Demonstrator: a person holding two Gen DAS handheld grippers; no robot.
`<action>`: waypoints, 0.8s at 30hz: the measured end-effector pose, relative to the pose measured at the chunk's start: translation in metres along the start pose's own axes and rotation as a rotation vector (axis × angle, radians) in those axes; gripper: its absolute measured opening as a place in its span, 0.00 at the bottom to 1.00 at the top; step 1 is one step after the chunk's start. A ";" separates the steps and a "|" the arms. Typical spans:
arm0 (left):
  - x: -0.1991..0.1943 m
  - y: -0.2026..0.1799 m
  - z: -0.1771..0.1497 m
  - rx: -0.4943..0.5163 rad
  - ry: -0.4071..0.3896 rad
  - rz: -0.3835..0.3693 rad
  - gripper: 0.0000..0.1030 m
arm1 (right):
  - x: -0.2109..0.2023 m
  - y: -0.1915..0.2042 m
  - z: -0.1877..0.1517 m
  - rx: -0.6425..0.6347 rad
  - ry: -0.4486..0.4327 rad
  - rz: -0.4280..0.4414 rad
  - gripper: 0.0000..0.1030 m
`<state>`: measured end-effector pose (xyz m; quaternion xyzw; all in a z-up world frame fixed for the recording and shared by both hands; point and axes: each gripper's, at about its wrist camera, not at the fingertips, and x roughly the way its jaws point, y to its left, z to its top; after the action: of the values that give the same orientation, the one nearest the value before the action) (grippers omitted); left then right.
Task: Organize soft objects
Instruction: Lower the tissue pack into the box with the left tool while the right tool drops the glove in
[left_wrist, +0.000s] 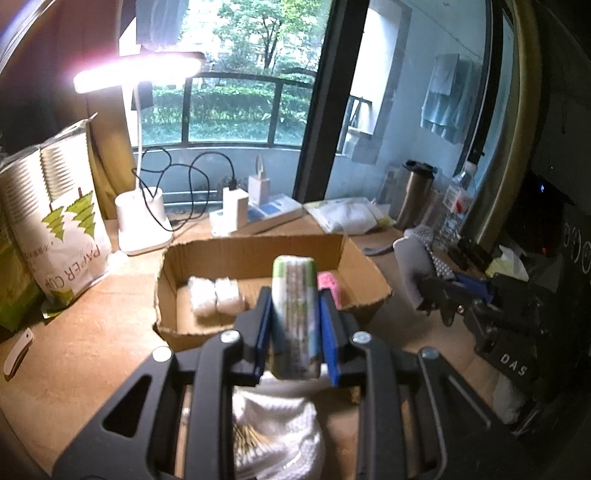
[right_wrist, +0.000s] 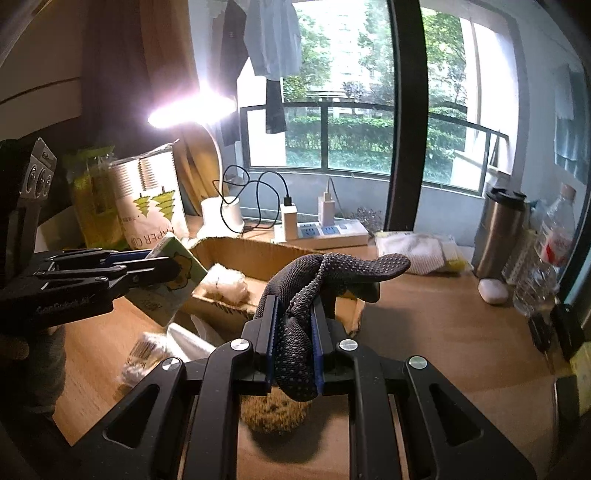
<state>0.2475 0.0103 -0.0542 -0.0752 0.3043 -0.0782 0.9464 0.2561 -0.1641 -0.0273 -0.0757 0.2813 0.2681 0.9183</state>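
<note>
1. Wooden table (right_wrist: 443, 332) carries everything; its far edge runs along the window.
2. Cardboard box (left_wrist: 354, 258), open-topped with ragged walls, sits mid-table, nearer the far edge than the near one. Inside: two white cotton wads (left_wrist: 216, 297) against the left wall, a pink item (left_wrist: 327, 282) toward the right wall.
3. Paper-cup bag (left_wrist: 70, 236) stands at the table's left edge; a lit white desk lamp (left_wrist: 142, 225) stands between it and the box's far left corner.
4. Power strip (right_wrist: 332, 234) with chargers lies at the far edge behind the box; steel tumbler (right_wrist: 498, 236) and water bottle (right_wrist: 550, 243) stand at the far right corner.
5. Left gripper (left_wrist: 295, 314): jaws closed tight on a green tissue pack (left_wrist: 295, 314), held on edge in the air above the box's near wall.
6. Right gripper (right_wrist: 293, 332): jaws clamped on a grey dotted glove (right_wrist: 332, 273), raised off the table; the glove's free fingers droop forward over the box's near right corner.
7. White knitted cloth (left_wrist: 280, 424) and a bundle of cotton swabs (right_wrist: 142, 356) lie on the table before the box's near wall, under the left gripper.
8. Tan fuzzy object (right_wrist: 273, 413) lies under the right gripper; kind not discernible.
</note>
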 end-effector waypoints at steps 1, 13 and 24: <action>0.001 0.001 0.001 -0.002 -0.004 0.000 0.25 | 0.001 0.000 0.002 -0.002 -0.002 0.004 0.16; 0.031 0.009 0.012 -0.063 -0.012 0.003 0.25 | 0.030 -0.018 0.021 0.051 -0.017 0.081 0.16; 0.073 0.008 0.013 -0.074 0.045 -0.003 0.25 | 0.077 -0.040 0.019 0.123 0.062 0.136 0.16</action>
<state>0.3146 0.0049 -0.0863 -0.1087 0.3278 -0.0700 0.9359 0.3403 -0.1576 -0.0544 -0.0081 0.3302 0.3094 0.8917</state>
